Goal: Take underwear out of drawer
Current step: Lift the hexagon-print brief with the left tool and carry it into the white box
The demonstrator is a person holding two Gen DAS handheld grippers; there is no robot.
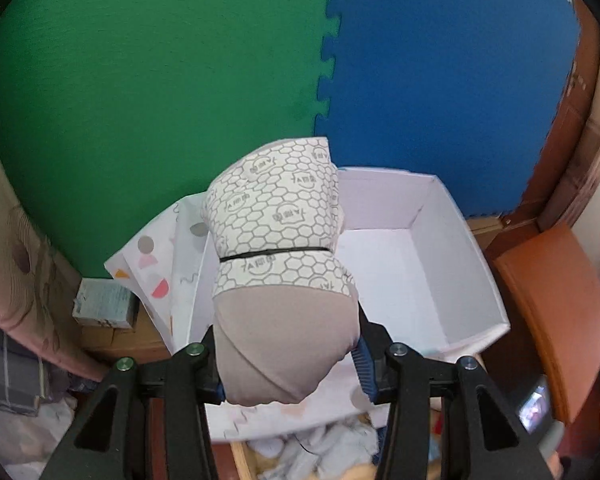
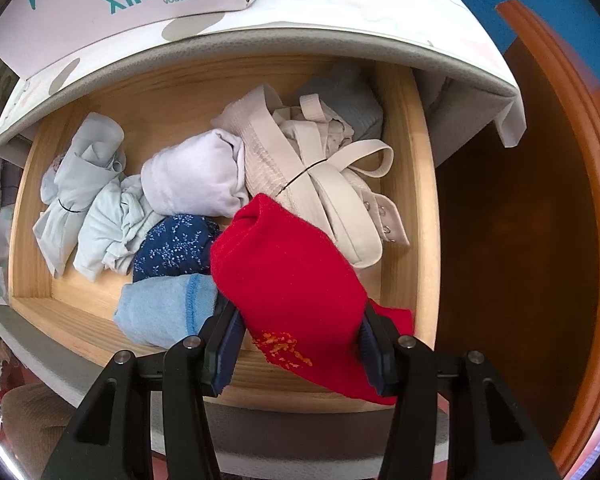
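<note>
My left gripper (image 1: 290,364) is shut on a rolled beige underwear (image 1: 276,280) with a hexagon-print waistband and a black band round it, held above a white open box (image 1: 456,248). My right gripper (image 2: 300,340) is shut on a rolled red underwear (image 2: 288,276) with orange embroidery, held just above the open wooden drawer (image 2: 404,184). In the drawer lie a white roll (image 2: 192,174), pale green rolls (image 2: 88,196), a navy floral roll (image 2: 172,248), a light blue roll (image 2: 160,312) and a cream bra (image 2: 332,184).
Green (image 1: 140,80) and blue (image 1: 440,60) foam mats cover the wall behind the box. A patterned lid (image 1: 160,256) leans at the box's left. A shoe box (image 2: 120,8) sits on the top above the drawer. An orange-brown wooden door (image 2: 540,200) is at the right.
</note>
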